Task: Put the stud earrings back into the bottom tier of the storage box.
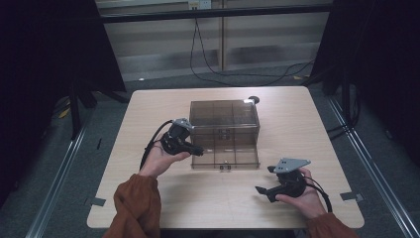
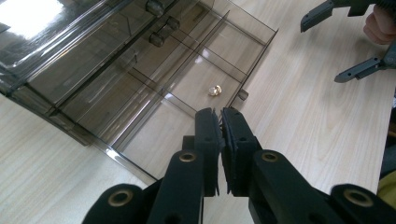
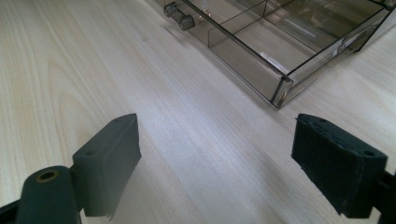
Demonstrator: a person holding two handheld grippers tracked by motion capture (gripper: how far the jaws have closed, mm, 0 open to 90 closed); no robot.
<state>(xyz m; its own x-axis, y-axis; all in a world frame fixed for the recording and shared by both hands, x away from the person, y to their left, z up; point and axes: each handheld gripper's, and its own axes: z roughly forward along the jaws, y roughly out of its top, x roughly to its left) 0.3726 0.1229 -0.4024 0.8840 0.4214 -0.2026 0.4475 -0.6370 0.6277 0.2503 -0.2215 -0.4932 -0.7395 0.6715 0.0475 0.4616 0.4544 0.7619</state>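
Nearest the person, the right gripper [image 1: 261, 190] rested on the light wooden table [image 1: 317, 129] at the near right, its jaws standing wide apart with nothing between them. Farther in and to the left, the left gripper [image 1: 199, 151] hovered at the left edge of the pulled-out drawer [image 1: 225, 153], its jaws pressed together and holding nothing. That drawer belonged to a smoky clear plastic organizer box [image 1: 225, 116] at the table's middle. It looked light and rigid, yet thin-walled and slick, so it would likely slide rather than resist; the small knobs [image 3: 179, 15] on its near front seemed the surest place to take hold. The left gripper view showed a tiny gold-coloured piece [image 2: 215, 90] lying in one of the drawer's compartments, too small to make out from the high view. It would probably be hard, light and apt to skid or pop from a pinch. The high view alone showed a small dark object [image 1: 253, 99] just beyond the box.
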